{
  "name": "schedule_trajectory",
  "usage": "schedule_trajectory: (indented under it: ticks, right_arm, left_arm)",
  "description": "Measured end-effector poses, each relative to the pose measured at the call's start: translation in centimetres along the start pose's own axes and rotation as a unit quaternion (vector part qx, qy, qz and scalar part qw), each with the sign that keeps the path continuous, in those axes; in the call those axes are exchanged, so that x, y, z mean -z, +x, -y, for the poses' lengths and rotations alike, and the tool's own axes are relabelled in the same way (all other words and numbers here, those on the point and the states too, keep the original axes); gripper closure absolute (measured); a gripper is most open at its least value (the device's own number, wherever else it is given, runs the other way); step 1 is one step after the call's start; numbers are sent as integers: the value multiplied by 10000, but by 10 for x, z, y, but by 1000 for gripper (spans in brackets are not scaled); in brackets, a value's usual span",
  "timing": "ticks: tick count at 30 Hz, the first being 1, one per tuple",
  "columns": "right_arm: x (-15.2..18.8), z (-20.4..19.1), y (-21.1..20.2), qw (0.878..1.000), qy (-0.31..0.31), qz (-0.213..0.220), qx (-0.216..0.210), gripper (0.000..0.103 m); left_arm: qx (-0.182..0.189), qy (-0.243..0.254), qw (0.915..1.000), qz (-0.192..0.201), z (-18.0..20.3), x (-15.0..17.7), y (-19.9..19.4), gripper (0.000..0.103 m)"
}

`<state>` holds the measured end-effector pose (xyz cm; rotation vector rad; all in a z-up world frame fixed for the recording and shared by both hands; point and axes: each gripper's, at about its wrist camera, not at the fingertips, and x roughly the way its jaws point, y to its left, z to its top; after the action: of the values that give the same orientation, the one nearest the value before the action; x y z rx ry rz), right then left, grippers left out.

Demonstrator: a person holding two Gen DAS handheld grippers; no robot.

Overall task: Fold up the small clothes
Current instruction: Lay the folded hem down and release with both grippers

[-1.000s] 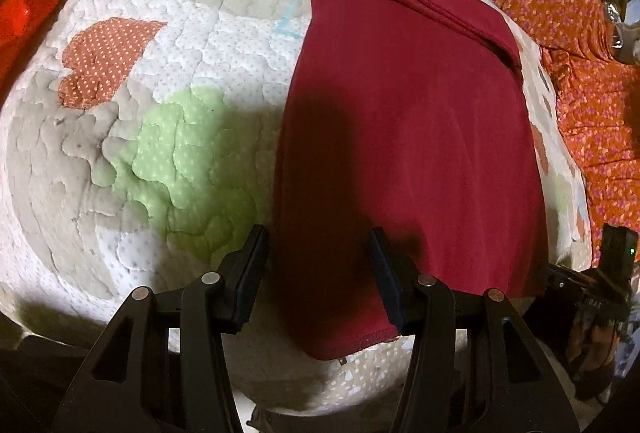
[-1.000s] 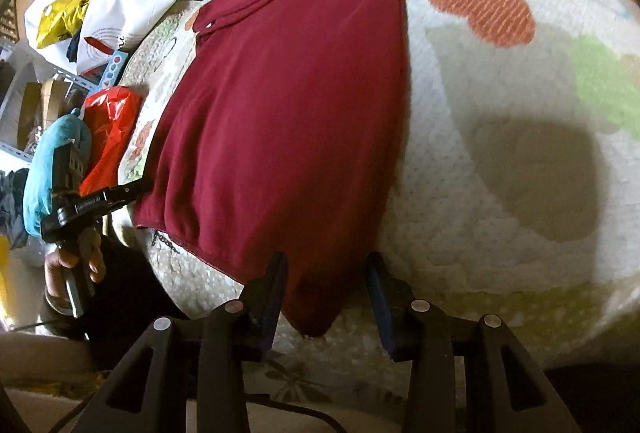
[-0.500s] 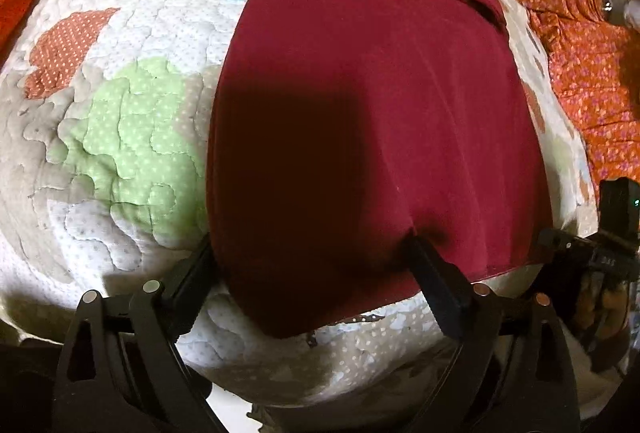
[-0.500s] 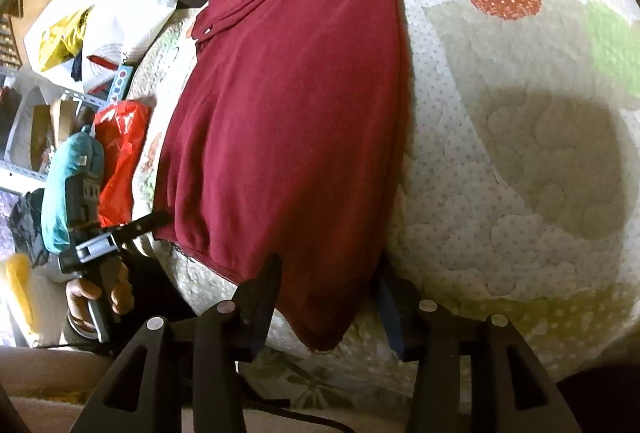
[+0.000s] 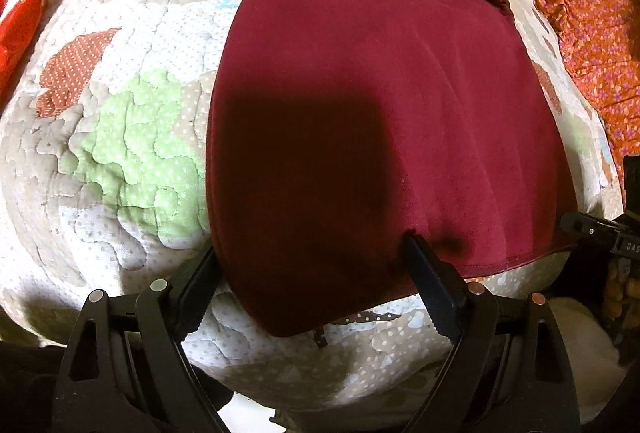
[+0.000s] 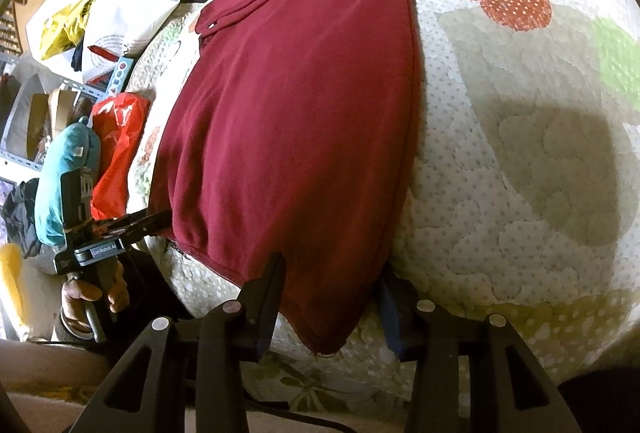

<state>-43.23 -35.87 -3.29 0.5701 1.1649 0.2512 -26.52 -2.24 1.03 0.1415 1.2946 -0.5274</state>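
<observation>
A quilted patchwork bedspread (image 5: 132, 153) is covering the bed, with clutter piled beyond its far and side edges. The left gripper (image 5: 312, 285) is straddling one near corner of the maroon garment (image 5: 372, 105), its jaws having just been opening wide, one finger (image 5: 430, 285) resting on the cloth and the other at the folded edge, nothing pinched; that looks like lining up a grab. The right gripper (image 6: 332, 297) is bracketing the other near corner (image 6: 320, 329) with a moderate gap, the pads apparently not pressing yet. The garment is lying flat, already doubled lengthwise, along the bedspread's near edge, likely so both corners can be lifted toward the far end. Compared with a second ago, the left gripper is now sitting further over the cloth, while the right has barely shifted. An orange floral fabric (image 5: 568, 5) is lying past the right edge.
</observation>
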Motion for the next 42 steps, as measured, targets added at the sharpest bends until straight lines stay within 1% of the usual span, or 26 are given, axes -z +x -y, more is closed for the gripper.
schedule_trajectory:
  ticks: [6, 12, 16, 17, 18, 19, 20, 21, 22, 24, 26, 27, 30, 31, 35, 38, 42]
  right_arm:
    - [-1, -2, 2, 10000, -51, -7, 67, 60]
    - [-1, -2, 2, 9999, -89, -5, 91, 60]
    - [1, -3, 4, 9997, -194, 44, 144, 72]
    - [1, -2, 4, 9997, -182, 73, 123, 77]
    - [2, -1, 4, 9997, -152, 111, 129, 80]
    - [1, 1, 3, 9997, -146, 134, 128, 84]
    - [1, 1, 2, 9997, -153, 174, 105, 86]
    - [1, 0, 0, 9996, -182, 203, 87, 88]
    - [1, -2, -2, 9994, -248, 243, 61, 90]
    - [1, -9, -7, 9986, -400, 334, -63, 92]
    - [-1, -15, -14, 9976, -490, 426, -257, 93]
    - [-2, -16, -17, 9971, -494, 465, -347, 93]
    - [-10, -17, -31, 9941, -419, 635, -768, 93]
    - [-12, -18, -35, 9932, -411, 680, -850, 93]
    - [-29, -23, -56, 9866, -444, 982, -1223, 94]
    - [-46, -27, -68, 9823, -484, 1230, -1329, 94]
    - [-71, -34, -82, 9769, -586, 1570, -1327, 95]
  left_arm:
    - [19, 6, 10000, 12, 4, -4, 3, 14]
    - [61, -36, 10000, 20, -1, -1, -1, 14]
    - [151, -90, 9998, 53, -5, 0, -3, 14]
    - [156, -90, 9998, 63, -6, 0, -4, 16]
    - [121, -83, 9999, 77, -7, 1, -4, 21]
    - [83, -72, 9999, 93, -8, 1, -5, 29]
    - [49, -78, 9999, 119, -9, 2, -7, 36]
    - [25, -113, 9998, 149, -11, 2, -8, 49]
    - [69, -183, 9997, 164, -15, 2, -10, 54]
    - [249, -309, 9991, 122, -20, 2, -13, 80]
    - [358, -379, 9986, 95, -23, -1, -16, 84]
    - [385, -377, 9985, 102, -23, -2, -18, 89]
    - [559, -441, 9973, 177, -23, -8, -28, 90]
    - [632, -461, 9967, 233, -24, -11, -33, 92]
    - [917, -508, 9934, 458, -25, -26, -51, 92]
    - [988, -487, 9922, 576, -22, -43, -57, 94]
    - [1006, -377, 9907, 833, -17, -79, -70, 94]
